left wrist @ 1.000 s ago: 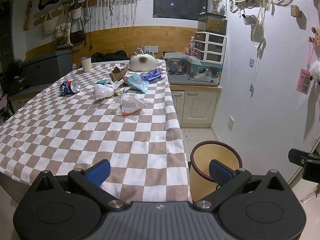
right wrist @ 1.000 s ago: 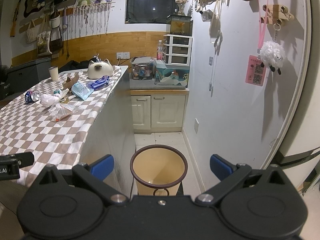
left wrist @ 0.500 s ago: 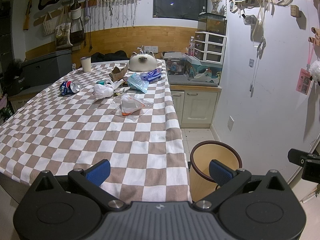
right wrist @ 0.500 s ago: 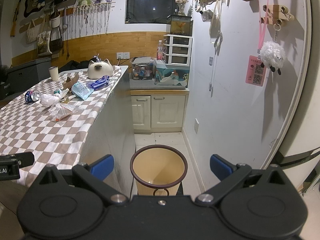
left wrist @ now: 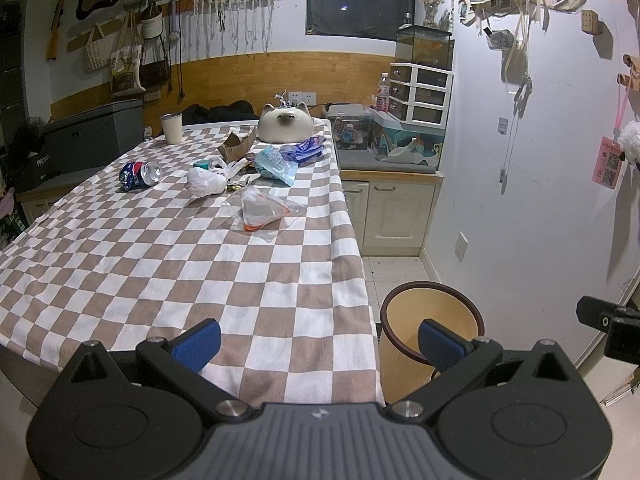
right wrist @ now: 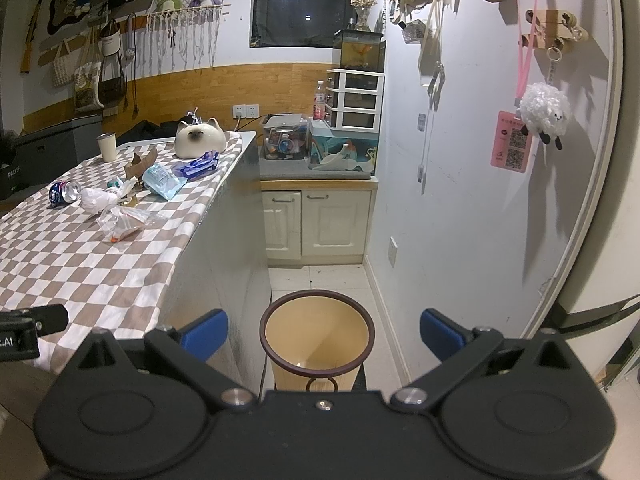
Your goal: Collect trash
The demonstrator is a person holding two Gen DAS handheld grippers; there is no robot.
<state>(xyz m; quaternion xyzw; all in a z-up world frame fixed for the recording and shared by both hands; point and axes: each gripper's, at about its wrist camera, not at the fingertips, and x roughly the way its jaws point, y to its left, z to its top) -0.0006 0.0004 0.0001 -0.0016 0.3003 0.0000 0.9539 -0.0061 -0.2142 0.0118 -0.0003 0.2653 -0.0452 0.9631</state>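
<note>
Trash lies at the far end of the checkered table [left wrist: 160, 264]: a crushed blue can [left wrist: 140, 175], a white crumpled bag [left wrist: 206, 180], a clear plastic bag with orange residue [left wrist: 260, 210], a light blue wrapper [left wrist: 276, 166], a purple wrapper [left wrist: 304, 149] and torn cardboard [left wrist: 238, 147]. A tan bin with a dark rim [right wrist: 318, 336] stands on the floor beside the table's near right corner. My left gripper [left wrist: 318, 342] is open over the table's near edge, holding nothing. My right gripper [right wrist: 322, 330] is open above the bin, also holding nothing.
A cat-shaped ceramic piece [left wrist: 285, 123] and a cup [left wrist: 171, 128] stand at the table's far end. White cabinets [right wrist: 318, 220] with tanks and drawers close off the back. A wall [right wrist: 460, 200] runs along the right, leaving a narrow tiled aisle [right wrist: 320, 276].
</note>
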